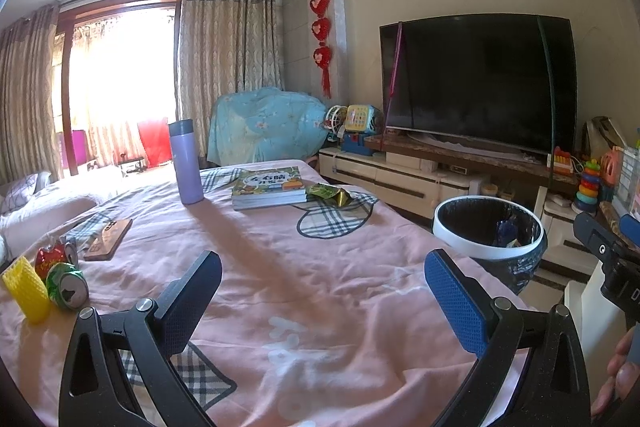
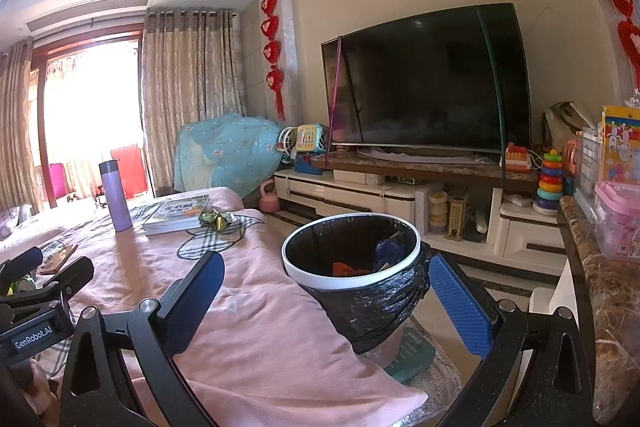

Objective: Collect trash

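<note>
My left gripper (image 1: 323, 291) is open and empty above the pink cloth. At its far left lie a crushed green can (image 1: 66, 285), a red can (image 1: 54, 257) and a yellow foam net (image 1: 26, 294). A green and gold snack wrapper (image 1: 331, 195) lies beside the books, also in the right wrist view (image 2: 218, 218). The trash bin (image 1: 490, 231) with a white rim and black liner stands off the table's right edge. My right gripper (image 2: 326, 287) is open and empty, just in front of the bin (image 2: 352, 259), which holds some trash.
A purple flask (image 1: 185, 163) and a stack of books (image 1: 269, 187) stand on the table's far side. A wooden board (image 1: 108, 239) lies at the left. A TV (image 1: 480, 83) on a low cabinet stands beyond. A marble counter (image 2: 600, 291) with a pink box is at the right.
</note>
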Demonstrator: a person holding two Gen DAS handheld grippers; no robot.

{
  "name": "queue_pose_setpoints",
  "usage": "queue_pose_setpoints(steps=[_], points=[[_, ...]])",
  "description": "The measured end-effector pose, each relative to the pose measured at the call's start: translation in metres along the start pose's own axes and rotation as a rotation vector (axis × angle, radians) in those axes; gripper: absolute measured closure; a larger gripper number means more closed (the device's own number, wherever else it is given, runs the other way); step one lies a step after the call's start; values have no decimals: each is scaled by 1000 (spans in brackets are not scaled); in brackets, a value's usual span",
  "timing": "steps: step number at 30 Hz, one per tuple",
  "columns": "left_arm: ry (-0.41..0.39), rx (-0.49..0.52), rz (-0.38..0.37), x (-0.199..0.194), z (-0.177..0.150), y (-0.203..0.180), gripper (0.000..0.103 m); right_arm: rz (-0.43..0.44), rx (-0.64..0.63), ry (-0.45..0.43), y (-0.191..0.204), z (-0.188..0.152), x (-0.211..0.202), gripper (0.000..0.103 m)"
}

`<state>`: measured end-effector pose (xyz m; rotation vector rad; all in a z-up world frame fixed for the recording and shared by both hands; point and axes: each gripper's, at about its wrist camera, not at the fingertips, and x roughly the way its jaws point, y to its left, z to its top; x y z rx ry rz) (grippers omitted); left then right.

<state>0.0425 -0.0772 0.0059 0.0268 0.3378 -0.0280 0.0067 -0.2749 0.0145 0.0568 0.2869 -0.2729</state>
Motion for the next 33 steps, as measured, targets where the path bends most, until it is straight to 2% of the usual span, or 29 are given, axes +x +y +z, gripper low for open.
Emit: queue_pose_setpoints(steps=[33], points=[[21, 1, -13, 8, 0, 0, 1, 11, 10, 33, 6, -3, 6, 0]])
